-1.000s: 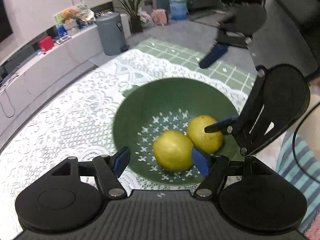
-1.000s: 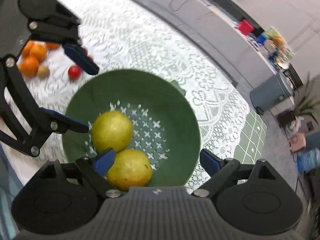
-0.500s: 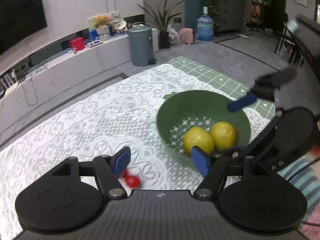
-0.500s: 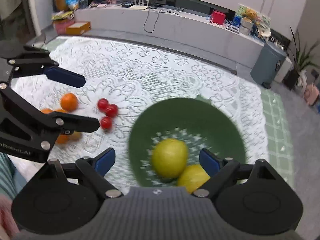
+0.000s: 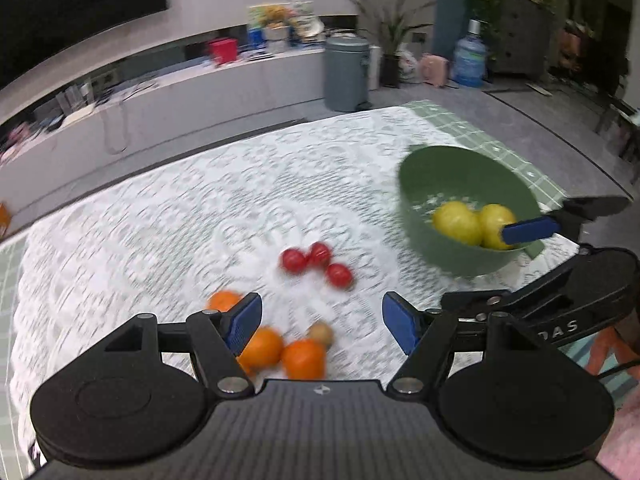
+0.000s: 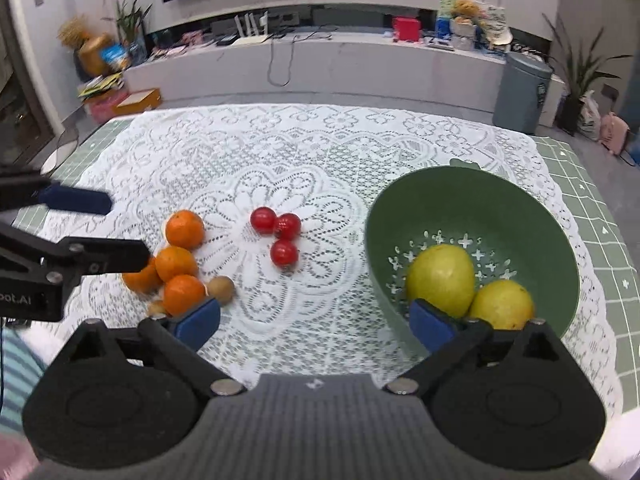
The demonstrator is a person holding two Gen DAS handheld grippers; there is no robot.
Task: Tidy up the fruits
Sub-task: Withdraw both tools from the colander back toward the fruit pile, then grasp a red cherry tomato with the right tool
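Between picks: two yellow fruits point(image 6: 440, 276) already in the green bowl point(image 6: 520, 200); oranges point(image 6: 176, 262) and red fruits point(image 6: 280, 226) loose on the desk point(image 6: 320, 140). Left tool point(image 5: 320, 320) wide apart, empty; right tool point(image 6: 316, 320) opening, empty. Next: lower onto an orange. Swung away from above the bowl since a second ago.

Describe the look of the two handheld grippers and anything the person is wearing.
Both the left gripper and right gripper are matte black, with round side discs, ribbed centre bodies, silver pivot bolts and blue-padded jaws. White lettering marks their sides. A striped teal sleeve shows.
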